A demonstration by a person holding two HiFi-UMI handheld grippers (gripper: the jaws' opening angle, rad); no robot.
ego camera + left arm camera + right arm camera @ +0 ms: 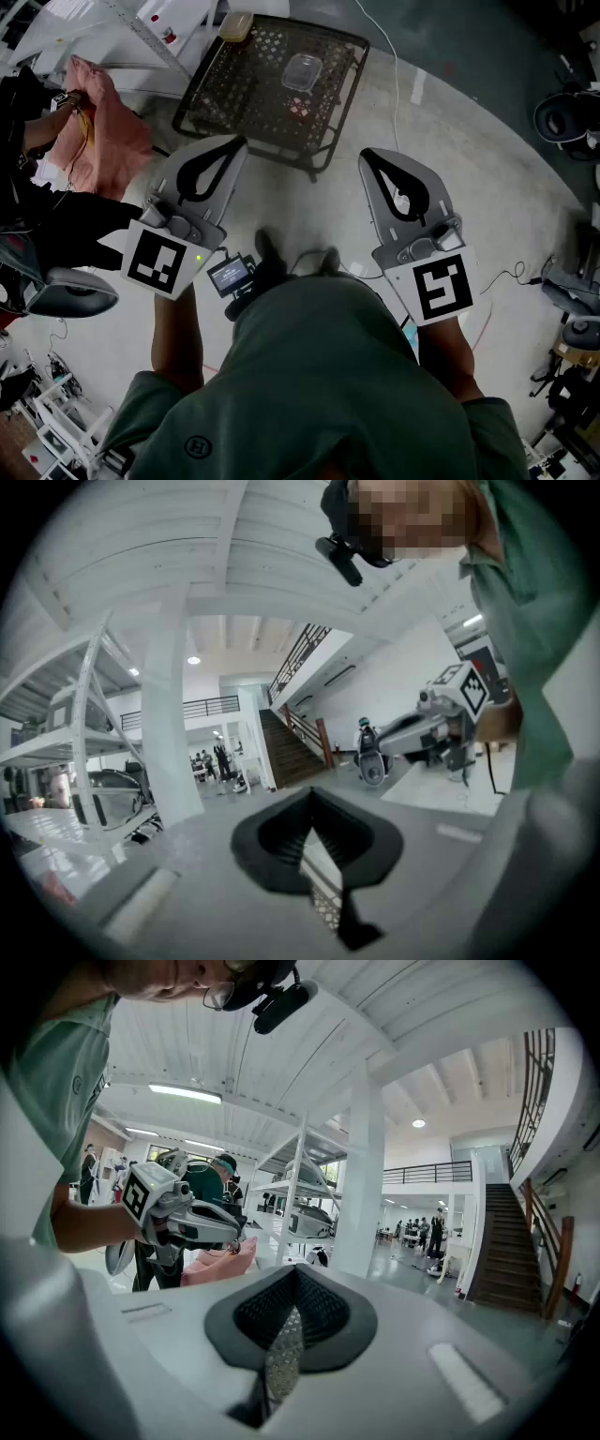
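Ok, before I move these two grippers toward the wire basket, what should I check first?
1. Left gripper holds nothing: ok, jaws together, nothing between them.
2. Right gripper holds nothing: ok, jaws together, nothing between them.
3. Jaws open enough to take something: not ok, both are shut.
4. Clear lidded container lies free inside the wire basket: ok, nothing on top of it.
5. Pink cloth at the basket's left is out of the way: cannot tell.

Right hand-held gripper (295, 1272), jaws together; left hand-held gripper (230, 1230) alongside
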